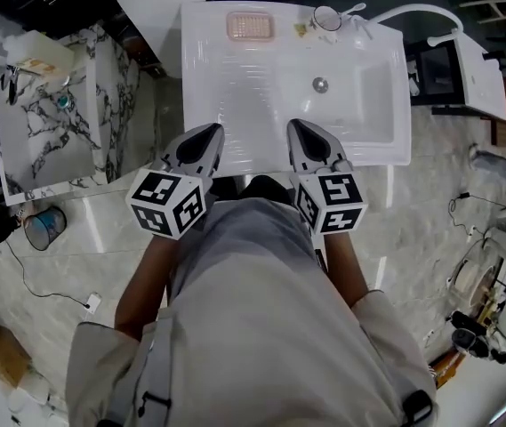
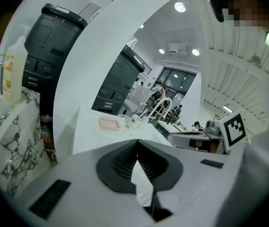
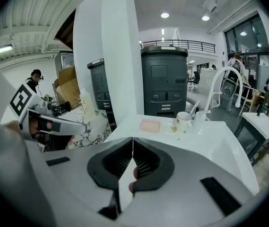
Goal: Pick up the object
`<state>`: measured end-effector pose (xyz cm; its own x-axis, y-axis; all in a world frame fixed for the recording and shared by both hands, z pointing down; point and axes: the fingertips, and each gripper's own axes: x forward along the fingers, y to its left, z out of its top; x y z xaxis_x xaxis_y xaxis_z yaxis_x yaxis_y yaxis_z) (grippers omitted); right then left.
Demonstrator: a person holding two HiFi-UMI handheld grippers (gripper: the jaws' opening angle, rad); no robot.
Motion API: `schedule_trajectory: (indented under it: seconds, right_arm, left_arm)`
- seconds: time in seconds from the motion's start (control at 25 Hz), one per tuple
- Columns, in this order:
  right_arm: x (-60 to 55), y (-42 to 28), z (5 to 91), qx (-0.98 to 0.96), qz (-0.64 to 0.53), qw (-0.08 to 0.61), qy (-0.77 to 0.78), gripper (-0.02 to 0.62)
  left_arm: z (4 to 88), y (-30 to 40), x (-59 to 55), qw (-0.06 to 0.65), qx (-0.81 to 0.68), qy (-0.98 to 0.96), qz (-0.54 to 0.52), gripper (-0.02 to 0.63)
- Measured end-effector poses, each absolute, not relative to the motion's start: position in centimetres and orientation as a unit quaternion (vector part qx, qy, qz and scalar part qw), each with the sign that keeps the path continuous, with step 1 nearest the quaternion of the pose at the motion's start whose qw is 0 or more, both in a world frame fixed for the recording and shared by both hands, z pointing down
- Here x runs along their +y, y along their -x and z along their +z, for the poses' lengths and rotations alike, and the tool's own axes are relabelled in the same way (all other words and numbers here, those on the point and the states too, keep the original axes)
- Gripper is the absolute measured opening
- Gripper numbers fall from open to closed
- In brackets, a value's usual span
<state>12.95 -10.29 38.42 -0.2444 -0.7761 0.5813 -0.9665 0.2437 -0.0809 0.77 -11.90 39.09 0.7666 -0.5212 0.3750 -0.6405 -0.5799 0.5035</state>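
A white sink unit (image 1: 201, 78) lies in front of me in the head view. A pink soap dish (image 1: 250, 26) sits on its back rim, with a white cup (image 1: 327, 18) holding a toothbrush to the right of it. Both show far ahead in the left gripper view as soap dish (image 2: 108, 124) and cup (image 2: 133, 122), and in the right gripper view as soap dish (image 3: 150, 126) and cup (image 3: 183, 121). My left gripper (image 1: 209, 131) (image 2: 137, 142) and right gripper (image 1: 299, 124) (image 3: 133, 138) hover side by side over the sink's front edge, both shut and empty.
A white faucet (image 1: 413, 12) arches over the basin's right back corner, and the drain (image 1: 320, 84) sits mid-basin. A marble counter (image 1: 48, 132) with a soap bottle (image 2: 12, 70) stands to the left. A small bucket (image 1: 44, 227) and cables lie on the floor.
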Motion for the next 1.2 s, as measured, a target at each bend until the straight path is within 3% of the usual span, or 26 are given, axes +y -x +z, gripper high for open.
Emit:
schedule_trajectory:
  seconds: [1.2]
  right_arm:
    - [-20.5, -12.9, 41.5, -0.825, 0.161, 0.317, -0.439, 0.029]
  left_arm:
    - [42.7, -2.3, -15.6, 0.356, -0.395, -0.839, 0.115, 0.002]
